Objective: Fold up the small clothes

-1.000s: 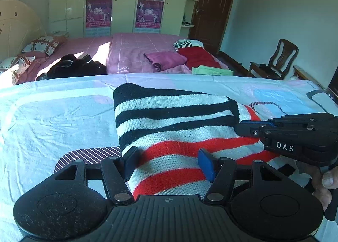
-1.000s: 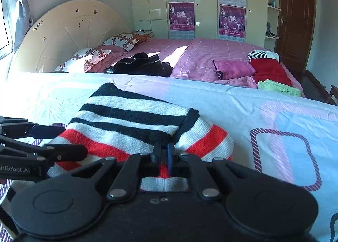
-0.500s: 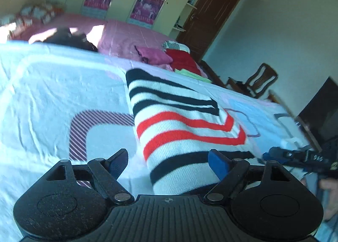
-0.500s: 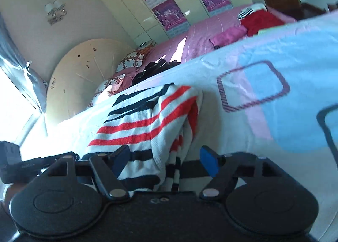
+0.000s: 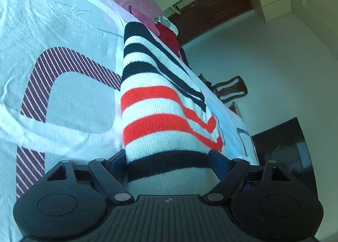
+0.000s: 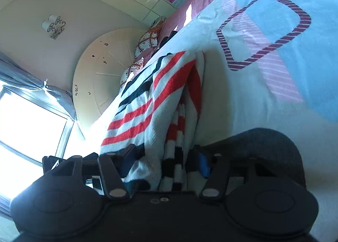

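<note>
Striped sweater [image 5: 160,113], folded, lies on the patterned bedsheet [image 5: 63,31]; left gripper [image 5: 166,160] and right gripper [image 6: 162,161] both straddle its near edge, jaws apart.

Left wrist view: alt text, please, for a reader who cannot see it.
A folded black, white and red striped sweater lies on a pale blue patterned bedsheet, its near end between the open left tongs. Behind it are a wooden chair and a dark door.
</note>
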Available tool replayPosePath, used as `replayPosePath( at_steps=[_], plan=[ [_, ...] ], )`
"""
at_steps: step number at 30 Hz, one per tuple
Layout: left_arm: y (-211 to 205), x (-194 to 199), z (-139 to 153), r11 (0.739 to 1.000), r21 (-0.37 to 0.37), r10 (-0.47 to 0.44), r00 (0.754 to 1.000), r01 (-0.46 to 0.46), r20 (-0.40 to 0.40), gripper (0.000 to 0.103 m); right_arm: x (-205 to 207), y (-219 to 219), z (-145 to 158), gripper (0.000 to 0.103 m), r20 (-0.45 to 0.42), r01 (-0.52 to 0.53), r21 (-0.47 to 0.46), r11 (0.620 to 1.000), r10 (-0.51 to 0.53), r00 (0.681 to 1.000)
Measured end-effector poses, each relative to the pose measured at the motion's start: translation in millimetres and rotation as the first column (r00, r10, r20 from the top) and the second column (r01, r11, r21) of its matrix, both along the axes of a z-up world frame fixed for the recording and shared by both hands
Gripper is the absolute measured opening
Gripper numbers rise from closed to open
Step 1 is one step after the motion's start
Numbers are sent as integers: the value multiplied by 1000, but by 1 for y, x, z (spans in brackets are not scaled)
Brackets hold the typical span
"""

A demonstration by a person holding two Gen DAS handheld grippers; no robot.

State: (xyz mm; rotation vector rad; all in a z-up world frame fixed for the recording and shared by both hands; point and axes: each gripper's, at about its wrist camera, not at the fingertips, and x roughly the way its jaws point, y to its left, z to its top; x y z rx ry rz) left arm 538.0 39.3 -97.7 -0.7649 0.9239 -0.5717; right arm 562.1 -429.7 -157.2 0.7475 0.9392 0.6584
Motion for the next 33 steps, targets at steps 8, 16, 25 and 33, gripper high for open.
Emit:
replayPosePath(
  at_steps=[8, 16, 25, 33],
  plan=[
    [-12, 21, 4, 999, 45, 7, 1000, -9, 30, 81, 24, 24, 3, 53, 38, -96, -28, 995, 97, 995],
    [-26, 17, 19, 984, 165, 52, 996, -63, 70, 51, 16, 23, 7, 38, 91, -84, -57, 995, 89, 992],
    [-16, -7, 65, 986, 154, 35, 985, -62, 170, 47, -12, 37, 59, 33, 206, -77, -122, 990, 101, 973],
    [52, -36, 101, 986, 157, 23, 975, -59, 220, 47, -46, 99, 92, 33, 254, -67, -153, 986, 105, 961]
  ],
)
